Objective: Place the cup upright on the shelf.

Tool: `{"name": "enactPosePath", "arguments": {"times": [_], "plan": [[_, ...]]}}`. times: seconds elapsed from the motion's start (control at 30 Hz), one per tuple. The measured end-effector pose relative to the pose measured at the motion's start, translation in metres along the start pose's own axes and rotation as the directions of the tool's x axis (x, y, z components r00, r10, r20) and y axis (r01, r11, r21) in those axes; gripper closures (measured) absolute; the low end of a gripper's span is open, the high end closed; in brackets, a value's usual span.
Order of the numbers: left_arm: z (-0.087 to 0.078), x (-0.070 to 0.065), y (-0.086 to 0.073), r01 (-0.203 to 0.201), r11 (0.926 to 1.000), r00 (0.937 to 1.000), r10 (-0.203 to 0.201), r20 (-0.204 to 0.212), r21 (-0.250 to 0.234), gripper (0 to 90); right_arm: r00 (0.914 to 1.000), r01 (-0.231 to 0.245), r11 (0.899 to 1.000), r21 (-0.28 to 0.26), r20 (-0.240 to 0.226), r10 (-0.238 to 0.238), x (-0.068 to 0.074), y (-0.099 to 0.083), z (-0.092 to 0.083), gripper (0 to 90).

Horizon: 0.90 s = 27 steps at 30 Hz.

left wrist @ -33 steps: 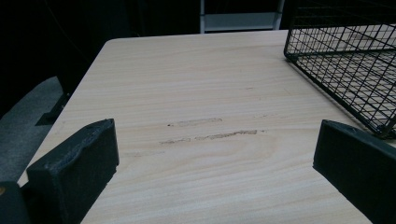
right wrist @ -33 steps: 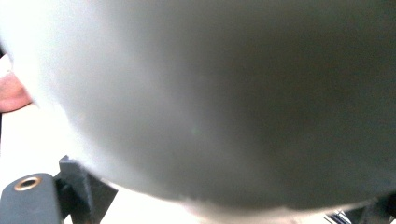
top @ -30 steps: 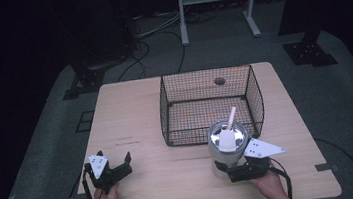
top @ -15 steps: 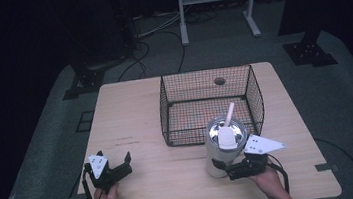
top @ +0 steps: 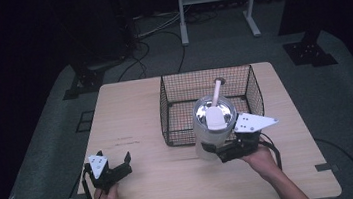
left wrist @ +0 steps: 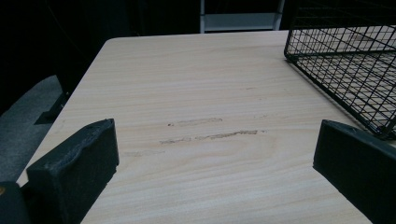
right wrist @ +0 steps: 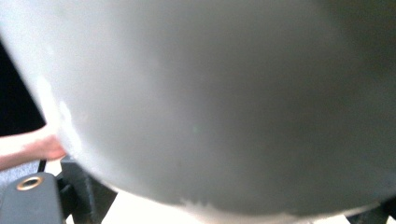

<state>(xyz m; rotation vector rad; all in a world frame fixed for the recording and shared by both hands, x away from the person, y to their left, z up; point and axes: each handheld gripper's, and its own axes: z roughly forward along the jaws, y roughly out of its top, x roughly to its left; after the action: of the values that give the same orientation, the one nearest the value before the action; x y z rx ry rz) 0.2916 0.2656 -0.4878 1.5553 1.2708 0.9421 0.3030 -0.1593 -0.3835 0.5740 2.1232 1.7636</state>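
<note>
High view: the right gripper (top: pixel 216 151) clamps low on a tumbler (top: pixel 212 134) at the wire basket's (top: pixel 173 111) near edge. Smooth, rigid, probably slippery (top-heavy with lid and straw). Left gripper (top: pixel 114 163) rests wide open, empty.

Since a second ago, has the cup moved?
Yes. The cup, shut in the right gripper, has risen and shifted toward the basket, now overlapping its front rim in the high view.
</note>
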Motion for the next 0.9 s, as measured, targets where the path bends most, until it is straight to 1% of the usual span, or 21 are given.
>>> {"name": "enactPosePath", "arguments": {"times": [0.13, 0.2, 0.33, 0.43, 0.6, 0.7, 0.73, 0.77, 0.8, 0.9], "plan": [[0.0, 0.0, 0.0, 0.0, 1.0, 1.0, 0.0, 0.0, 0.0, 0.0, 0.9999, -0.012, 1.0, -0.01, 0.002, 0.012, -0.01, 0.012, 0.006, 9.3], [0.0, 0.0, 0.0, 0.0, 1.0, 1.0, 0.0, 0.0, -0.001, 0.0, 0.9999, -0.005, 1.0, -0.013, 0.01, 0.005, -0.016, 0.02, 0.011, 9.3], [0.0, 0.0, 0.0, 0.006, 1.0, 1.0, -0.006, 0.0, -0.003, 0.0, 1.0, 0.007, 1.0, -0.018, 0.006, -0.006, -0.028, 0.033, 0.021, 9.4], [0.0, 0.0, 0.0, 0.003, 1.0, 1.0, -0.003, 0.001, -0.004, 0.0, 0.9999, 0.011, 1.0, -0.016, 0.009, -0.011, -0.037, 0.04, 0.029, 9.3], [0.0, 0.0, 0.0, 0.005, 1.0, 1.0, -0.005, 0.001, -0.005, 0.0, 0.9998, 0.014, 1.0, -0.013, 0.017, -0.014, -0.053, 0.049, 0.044, 9.3], [0.001, 0.0, 0.0, 0.005, 1.0, 1.0, -0.005, 0.001, -0.007, 0.0, 0.9998, 0.012, 1.0, 0.001, 0.016, -0.012, -0.062, 0.054, 0.052, 9.3], [0.001, 0.0, 0.0, 0.005, 1.0, 1.0, -0.005, 0.002, -0.007, 0.0, 0.9995, 0.026, 1.0, 0.003, 0.017, -0.026, -0.065, 0.056, 0.056, 9.3], [0.0, 0.001, 0.0, 0.005, 1.0, 1.0, -0.005, 0.003, -0.005, 0.0, 0.9996, 0.023, 1.0, 0.009, 0.019, -0.023, -0.067, 0.057, 0.058, 9.3], [0.0, 0.001, 0.0, 0.005, 1.0, 1.0, -0.005, 0.002, -0.005, 0.0, 0.9993, 0.033, 0.999, 0.012, 0.019, -0.033, -0.07, 0.059, 0.062, 9.3], [0.0, 0.001, 0.0, 0.006, 1.0, 1.0, -0.006, 0.003, -0.005, 0.0, 0.9991, 0.039, 0.999, 0.019, 0.016, -0.039, -0.077, 0.061, 0.071, 9.3]]}}
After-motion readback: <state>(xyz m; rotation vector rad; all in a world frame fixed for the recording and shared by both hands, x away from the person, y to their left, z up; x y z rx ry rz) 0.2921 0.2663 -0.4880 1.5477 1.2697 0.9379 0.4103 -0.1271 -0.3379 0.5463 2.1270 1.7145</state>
